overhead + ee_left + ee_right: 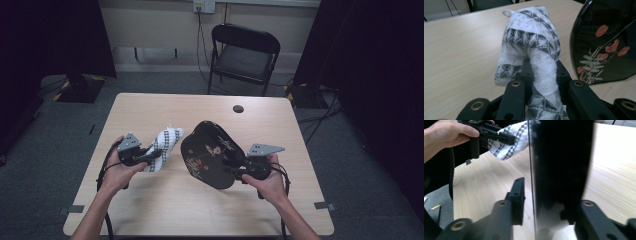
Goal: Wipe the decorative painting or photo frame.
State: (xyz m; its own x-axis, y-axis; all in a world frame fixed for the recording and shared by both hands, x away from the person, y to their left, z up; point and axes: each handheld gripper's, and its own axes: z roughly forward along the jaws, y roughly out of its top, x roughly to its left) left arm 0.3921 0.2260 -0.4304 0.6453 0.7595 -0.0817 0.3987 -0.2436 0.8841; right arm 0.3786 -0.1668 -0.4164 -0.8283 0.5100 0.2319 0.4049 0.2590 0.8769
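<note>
Black-jawed left gripper (151, 155), in the left hand (117, 172): clamped tight on a white woven cloth with bands of grey triangles (167, 140). From the left gripper view, a bunched neck of that cloth (534, 40) pinched between the two jaws, with the rest standing up beyond them and a small hanging loop at its far tip. Held clear of the tabletop, just left of the tray and apart from it.

Right gripper (233, 168), in the right hand (270, 182): set astride the near right rim of a glossy black lacquer tray painted with red flowers and pale leaves (210, 150). From the right gripper view, the tray (561, 157) seen edge-on between the jaws, with a sliver of wood showing between one jaw and its face and the other jaw partly hidden behind it. Cannot tell whether the pads really bite. Tilted up on edge, painted face turned towards the cloth, lower rim seemingly on the light wooden table (175, 205), near the middle.

Farther off, beyond the table, a black folding chair (245, 50).

Likely step in hand: bringing the cloth up to wipe the tray, contact not yet made. Next move calls for carrying the cloth right onto the painted face and rubbing across it, with a firm hold on the rim so the tray neither slides nor tips under the push.
</note>
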